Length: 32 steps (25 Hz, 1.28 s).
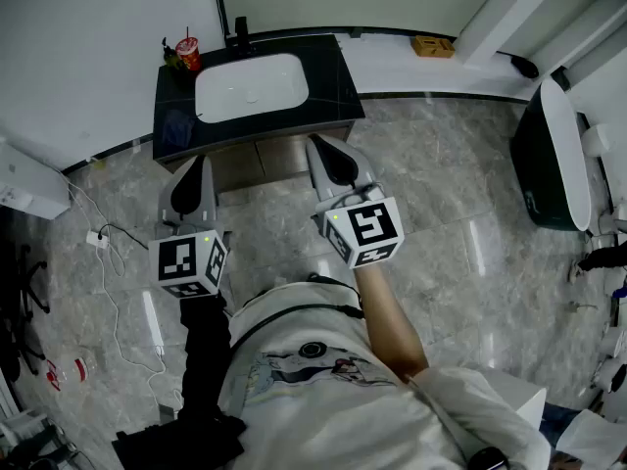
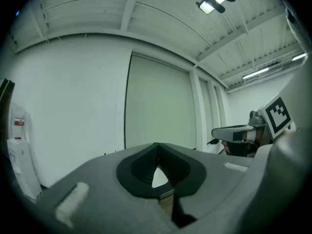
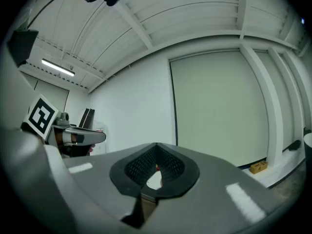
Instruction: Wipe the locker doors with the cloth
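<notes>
No cloth and no locker doors show in any view. In the head view my left gripper (image 1: 191,179) and right gripper (image 1: 329,161) are held side by side at chest height, both pointing toward a sink cabinet. Each has its jaws together with nothing between them. The left gripper view shows its closed jaws (image 2: 156,172) against a bare white wall, with the right gripper (image 2: 243,133) off to the side. The right gripper view shows its closed jaws (image 3: 155,172) before a pale wall panel, with the left gripper (image 3: 73,135) at the left.
A black vanity (image 1: 323,71) with a white basin (image 1: 250,88), a faucet (image 1: 239,35) and a red cup (image 1: 187,54) stands ahead. A wooden box (image 1: 432,46) lies on the ledge behind. A dark rounded fixture (image 1: 554,160) stands right. Cables and a power strip (image 1: 96,238) lie left.
</notes>
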Motion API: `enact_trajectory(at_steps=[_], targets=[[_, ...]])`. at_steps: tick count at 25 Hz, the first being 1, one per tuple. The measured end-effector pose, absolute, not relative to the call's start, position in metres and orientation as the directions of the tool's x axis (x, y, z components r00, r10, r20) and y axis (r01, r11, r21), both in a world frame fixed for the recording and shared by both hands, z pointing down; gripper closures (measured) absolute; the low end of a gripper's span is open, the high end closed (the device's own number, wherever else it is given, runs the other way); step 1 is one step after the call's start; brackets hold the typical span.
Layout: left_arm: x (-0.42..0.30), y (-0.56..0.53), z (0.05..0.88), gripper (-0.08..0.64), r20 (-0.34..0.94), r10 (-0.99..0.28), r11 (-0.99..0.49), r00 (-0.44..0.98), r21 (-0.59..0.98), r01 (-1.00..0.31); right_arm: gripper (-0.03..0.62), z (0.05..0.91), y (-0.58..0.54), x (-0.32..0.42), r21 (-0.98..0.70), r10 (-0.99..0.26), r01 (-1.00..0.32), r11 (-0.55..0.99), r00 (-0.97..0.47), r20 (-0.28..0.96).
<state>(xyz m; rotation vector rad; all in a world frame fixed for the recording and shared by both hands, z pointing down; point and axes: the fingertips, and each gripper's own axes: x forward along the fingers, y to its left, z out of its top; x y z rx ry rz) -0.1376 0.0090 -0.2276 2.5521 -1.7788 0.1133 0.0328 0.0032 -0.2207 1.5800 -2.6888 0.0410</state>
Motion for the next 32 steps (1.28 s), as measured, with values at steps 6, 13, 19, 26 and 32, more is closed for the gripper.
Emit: enact_trajectory(at_steps=[6,13,19,26,32], targets=[[-0.138,0.007,-0.227,0.561,0.082,-0.936,-0.345,0.342,-0.02,-0.938,0.589,-0.222,0.001,0.032,-0.021,-0.87,-0.871,0.491,-0.492,0.03],[-0.137,0.006,-0.223,0.561,0.089,-0.938,-0.338,0.335,-0.025,-0.941,0.588,-0.215,0.0,0.034,-0.035,-0.863,-0.863,0.503,-0.504,0.028],[-0.137,0.004,-0.218,0.561,0.106,-0.937,-0.338,0.333,-0.033,-0.94,0.588,-0.211,-0.002,0.036,-0.054,-0.859,-0.859,0.509,-0.511,0.032],[-0.171,0.005,-0.155,0.561,0.263,-0.939,-0.241,0.223,-0.038,-0.97,0.588,-0.196,0.006,0.052,-0.09,-0.848,-0.847,0.523,-0.528,0.047],[-0.19,0.001,-0.125,0.561,0.334,-0.932,-0.159,0.139,-0.034,-0.987,0.588,-0.174,0.007,0.082,-0.137,-0.83,-0.831,0.539,-0.552,0.082]])
